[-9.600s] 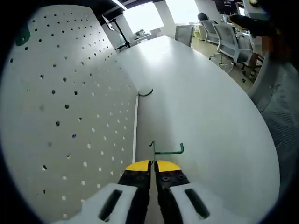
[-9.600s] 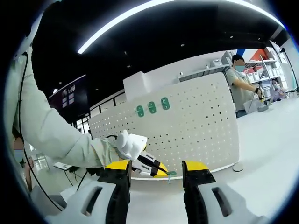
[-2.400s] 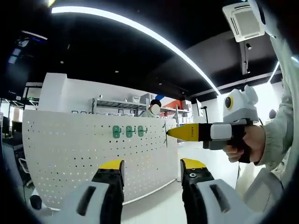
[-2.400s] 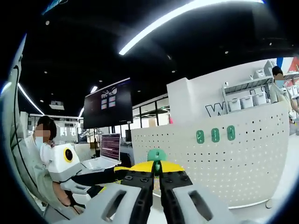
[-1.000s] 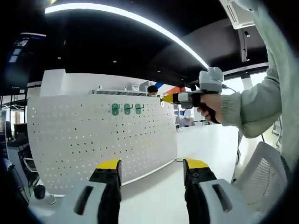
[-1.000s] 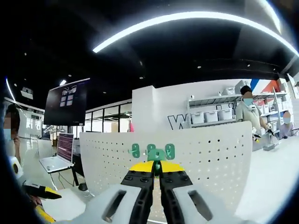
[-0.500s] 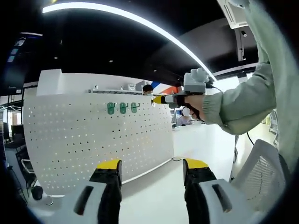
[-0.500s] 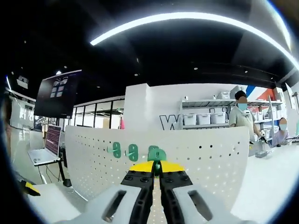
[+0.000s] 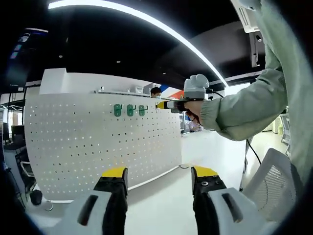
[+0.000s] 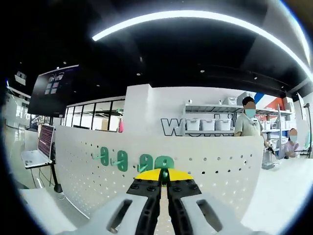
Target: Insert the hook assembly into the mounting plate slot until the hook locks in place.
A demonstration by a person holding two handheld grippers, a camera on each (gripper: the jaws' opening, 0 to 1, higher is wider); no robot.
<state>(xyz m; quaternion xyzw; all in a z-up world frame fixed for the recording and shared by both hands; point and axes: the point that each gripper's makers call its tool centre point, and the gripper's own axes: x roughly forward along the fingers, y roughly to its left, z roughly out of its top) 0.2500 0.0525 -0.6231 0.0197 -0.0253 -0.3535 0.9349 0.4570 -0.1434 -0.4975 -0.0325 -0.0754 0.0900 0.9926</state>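
Observation:
A white pegboard (image 9: 98,142) stands upright on the table, with three green hooks (image 9: 129,110) in a row near its top edge. In the left gripper view my right gripper (image 9: 159,105), held in a hand, points at the board just right of that row. My left gripper (image 9: 159,175) is open and holds nothing. In the right gripper view my right gripper (image 10: 164,173) is shut on a green hook assembly (image 10: 165,163), close in front of the pegboard (image 10: 215,161) and beside the mounted green hooks (image 10: 120,159). Whether the held hook touches the board is hidden.
The white table (image 9: 161,205) runs along the foot of the board. A mesh chair (image 9: 274,171) is at the right of the left gripper view. A laptop (image 10: 34,155) sits far left, and a person (image 10: 247,125) stands behind the board by some shelves.
My right gripper, with the green hook assembly in it, has moved left and closer to the pegboard's row of hooks. My left gripper has stayed open and nearly still.

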